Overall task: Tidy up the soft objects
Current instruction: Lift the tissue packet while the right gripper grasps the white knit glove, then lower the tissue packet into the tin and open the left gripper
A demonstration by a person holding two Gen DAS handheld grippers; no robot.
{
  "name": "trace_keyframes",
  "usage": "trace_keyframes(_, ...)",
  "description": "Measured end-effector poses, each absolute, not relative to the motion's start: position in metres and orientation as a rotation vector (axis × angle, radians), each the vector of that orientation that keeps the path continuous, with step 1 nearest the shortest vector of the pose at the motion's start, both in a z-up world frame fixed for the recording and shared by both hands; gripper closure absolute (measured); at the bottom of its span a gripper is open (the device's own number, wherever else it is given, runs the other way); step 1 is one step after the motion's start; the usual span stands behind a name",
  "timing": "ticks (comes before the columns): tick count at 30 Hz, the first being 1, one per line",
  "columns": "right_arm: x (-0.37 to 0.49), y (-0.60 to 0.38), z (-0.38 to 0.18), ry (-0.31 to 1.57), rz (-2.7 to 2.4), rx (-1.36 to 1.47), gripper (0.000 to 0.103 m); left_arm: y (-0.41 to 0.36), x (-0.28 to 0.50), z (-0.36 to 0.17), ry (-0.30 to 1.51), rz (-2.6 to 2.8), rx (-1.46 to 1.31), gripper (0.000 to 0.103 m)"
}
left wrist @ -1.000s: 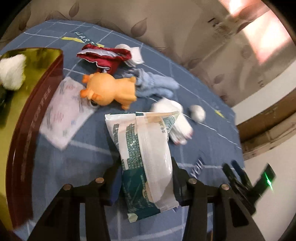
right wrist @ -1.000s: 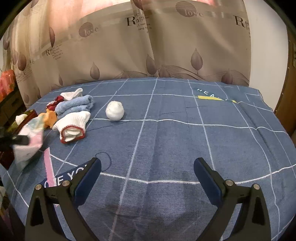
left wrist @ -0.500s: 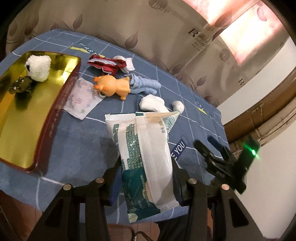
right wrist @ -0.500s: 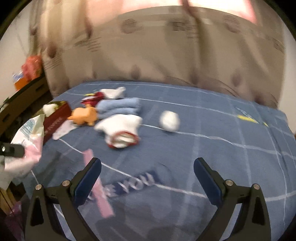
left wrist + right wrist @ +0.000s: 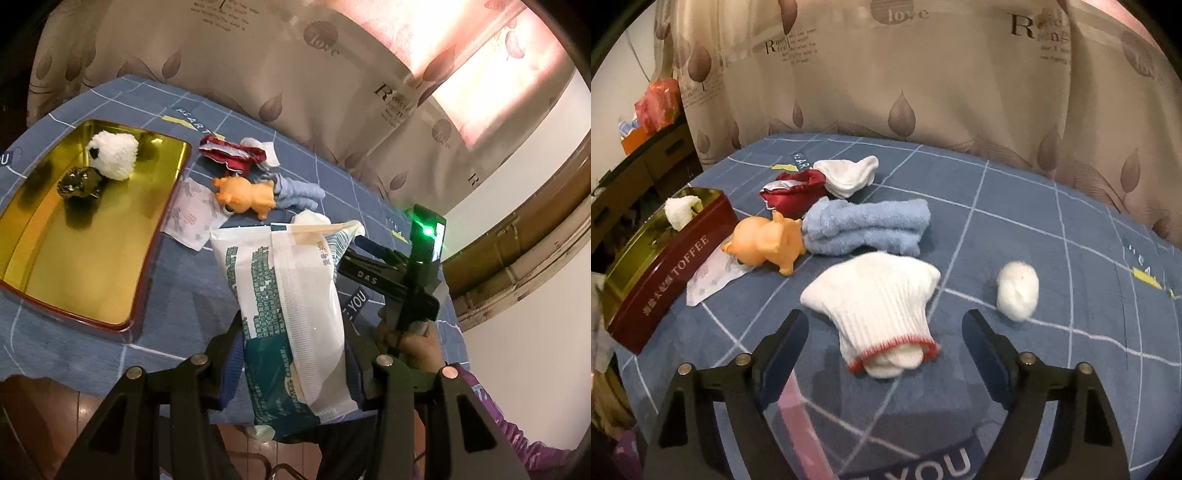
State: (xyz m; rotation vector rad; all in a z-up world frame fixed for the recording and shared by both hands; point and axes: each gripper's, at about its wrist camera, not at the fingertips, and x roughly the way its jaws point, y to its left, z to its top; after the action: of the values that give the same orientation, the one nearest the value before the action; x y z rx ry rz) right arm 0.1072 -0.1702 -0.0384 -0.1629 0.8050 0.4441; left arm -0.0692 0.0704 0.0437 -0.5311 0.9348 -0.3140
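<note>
My left gripper [image 5: 291, 363] is shut on a white and green tissue pack [image 5: 288, 295], held above the table's near edge, right of the gold tin tray [image 5: 147, 258]. The tray holds a white plush [image 5: 112, 155] and a dark crumpled item [image 5: 79, 182]. My right gripper [image 5: 886, 350] is open, its fingers either side of a white knit glove [image 5: 879, 299] with a red cuff. Behind it lie a folded blue towel [image 5: 868, 227], an orange toy pig [image 5: 768, 243], a red cloth [image 5: 794, 194], a white sock [image 5: 849, 173] and a white cotton ball [image 5: 1017, 290].
The blue checked tablecloth [image 5: 1052, 229] covers the table, with a curtain [image 5: 923, 66] behind. A flat patterned wipe packet [image 5: 713, 278] lies by the tray's red wall [image 5: 665, 280]. The right gripper [image 5: 399, 273] shows in the left wrist view, held by a hand.
My left gripper has risen and pulled back from the table with the tissue pack, bringing the whole tray into view. My right gripper has swung left and come up to the white glove.
</note>
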Motion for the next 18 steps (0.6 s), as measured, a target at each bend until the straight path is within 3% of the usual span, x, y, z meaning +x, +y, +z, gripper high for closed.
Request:
trace_keyframes(9,0.129,-0.150,-0.054,0.870,0.420,-0.202,0.023,0.081,-0.073,0.047,0.927,-0.307,-0.557,0.056)
trace_keyframes(10,0.132,-0.149,-0.056,0.879,0.427,-0.191,0.029,0.083,-0.074,0.048,0.926,-0.307,-0.559,0.056)
trace_keyframes(11,0.133,-0.148,-0.057,0.884,0.436,-0.185,0.052,0.084,-0.075,0.048,0.925,-0.303,-0.559,0.056)
trace_keyframes(12,0.133,-0.147,-0.059,0.885,0.427,-0.193,0.068,0.086,-0.077,0.049,0.923,-0.297,-0.559,0.056)
trace_keyframes(15,0.122,-0.148,-0.056,0.852,0.439,-0.200,0.080,0.094,-0.081,0.050,0.917,-0.283,-0.567,0.056)
trace_keyframes(18,0.103,-0.156,-0.054,0.830,0.455,-0.175,0.080,0.105,-0.084,0.053,0.907,-0.253,-0.574,0.056)
